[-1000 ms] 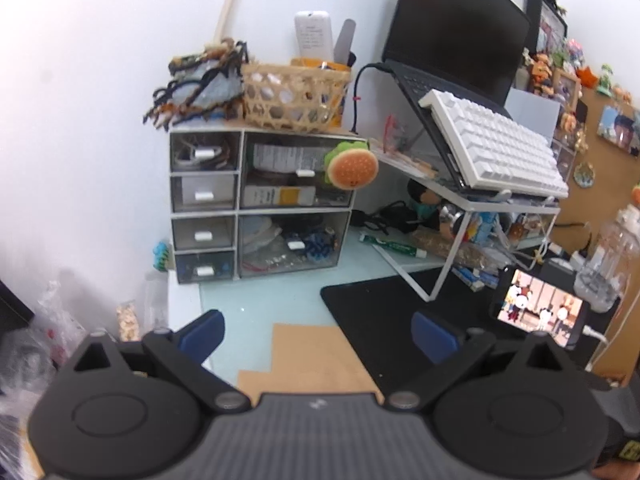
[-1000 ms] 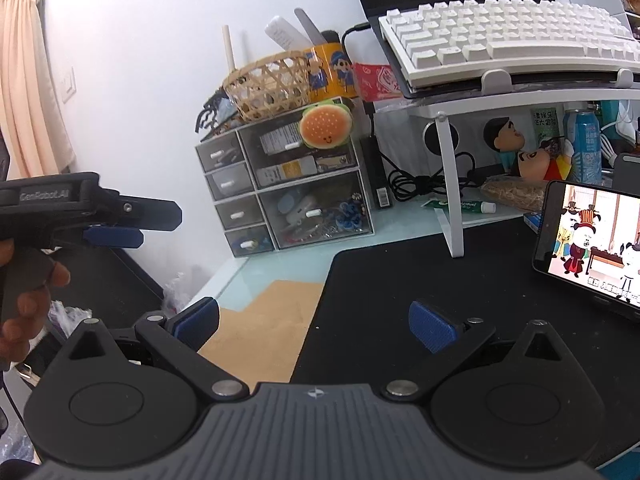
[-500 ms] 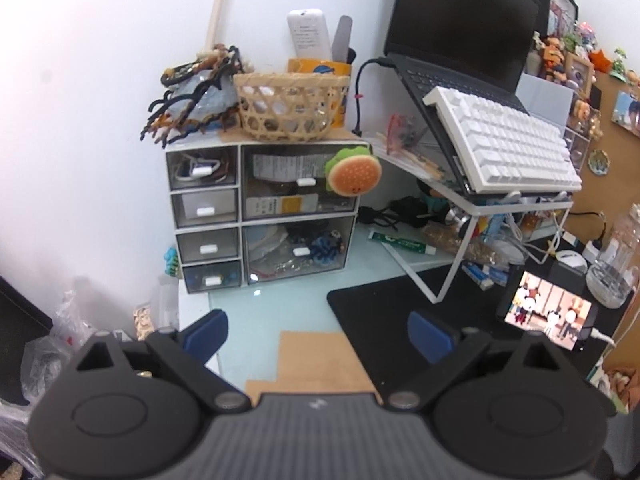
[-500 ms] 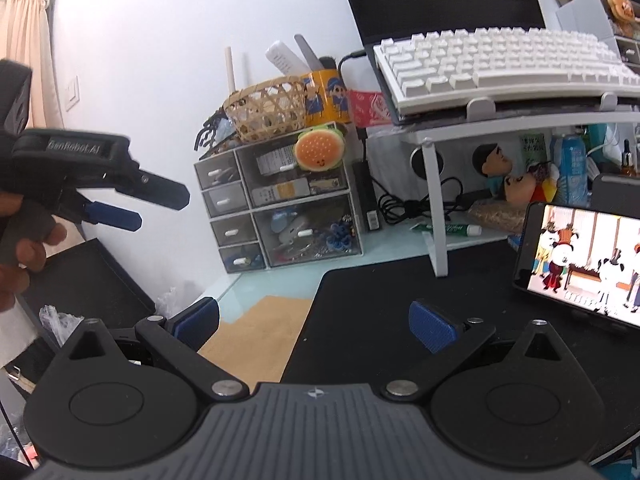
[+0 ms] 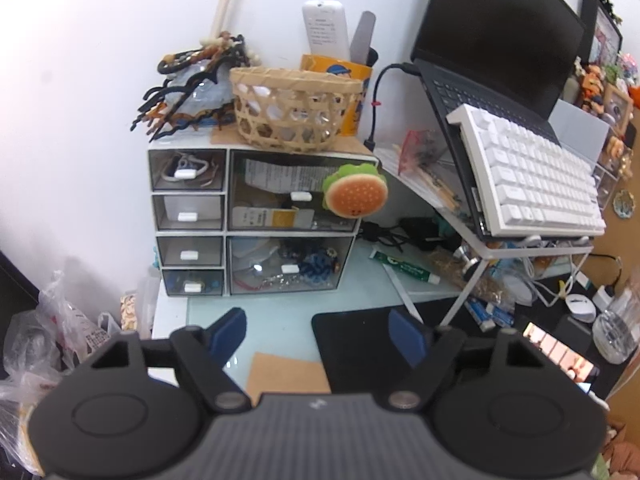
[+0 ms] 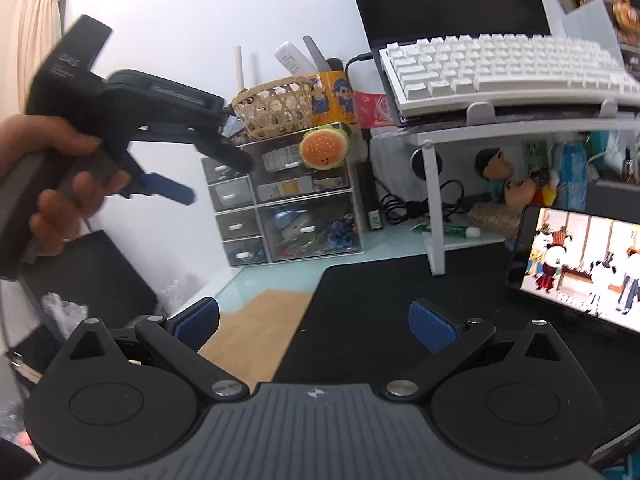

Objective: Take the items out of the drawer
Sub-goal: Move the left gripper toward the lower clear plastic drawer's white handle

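A small white drawer unit [image 5: 256, 224] with clear-fronted drawers stands on the desk against the wall; it also shows in the right wrist view [image 6: 284, 216]. All its drawers are shut and hold cables, papers and small trinkets. My left gripper [image 5: 318, 334] is open and empty, raised above the desk in front of the unit. In the right wrist view the left gripper [image 6: 216, 178] hangs in the air, close before the unit's left drawers. My right gripper [image 6: 314, 324] is open and empty, low over the black desk mat [image 6: 384, 300].
A wicker basket [image 5: 296, 108], an orange cup and hair clips sit on top of the unit. A burger plush [image 5: 356, 196] hangs at its upper right. A white keyboard [image 5: 528, 176] on a laptop stand and a phone [image 6: 580, 268] stand to the right. A brown card [image 5: 288, 372] lies on the glass desk.
My left gripper has risen and moved toward the drawer unit, which looks larger now. My right gripper has stayed low and open, turning slightly left.
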Demonstrator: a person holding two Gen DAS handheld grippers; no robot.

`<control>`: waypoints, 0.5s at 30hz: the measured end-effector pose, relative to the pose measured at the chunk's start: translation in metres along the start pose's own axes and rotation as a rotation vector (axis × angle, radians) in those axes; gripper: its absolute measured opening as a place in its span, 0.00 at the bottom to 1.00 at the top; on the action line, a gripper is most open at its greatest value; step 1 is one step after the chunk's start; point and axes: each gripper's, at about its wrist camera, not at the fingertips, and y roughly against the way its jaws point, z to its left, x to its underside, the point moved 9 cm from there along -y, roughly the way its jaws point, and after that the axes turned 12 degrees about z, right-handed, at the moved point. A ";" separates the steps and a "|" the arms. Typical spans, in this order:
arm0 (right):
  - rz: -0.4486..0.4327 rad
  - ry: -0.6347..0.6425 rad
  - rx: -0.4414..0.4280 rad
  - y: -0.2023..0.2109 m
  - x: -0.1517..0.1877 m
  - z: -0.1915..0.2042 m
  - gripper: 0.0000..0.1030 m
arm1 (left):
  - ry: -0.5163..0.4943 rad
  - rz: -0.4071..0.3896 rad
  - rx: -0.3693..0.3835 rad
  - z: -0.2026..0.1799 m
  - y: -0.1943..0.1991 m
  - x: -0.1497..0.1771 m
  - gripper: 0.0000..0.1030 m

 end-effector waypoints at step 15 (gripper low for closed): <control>0.002 0.025 -0.041 0.008 0.005 -0.010 1.00 | -0.014 0.082 -0.083 -0.018 -0.040 -0.021 0.62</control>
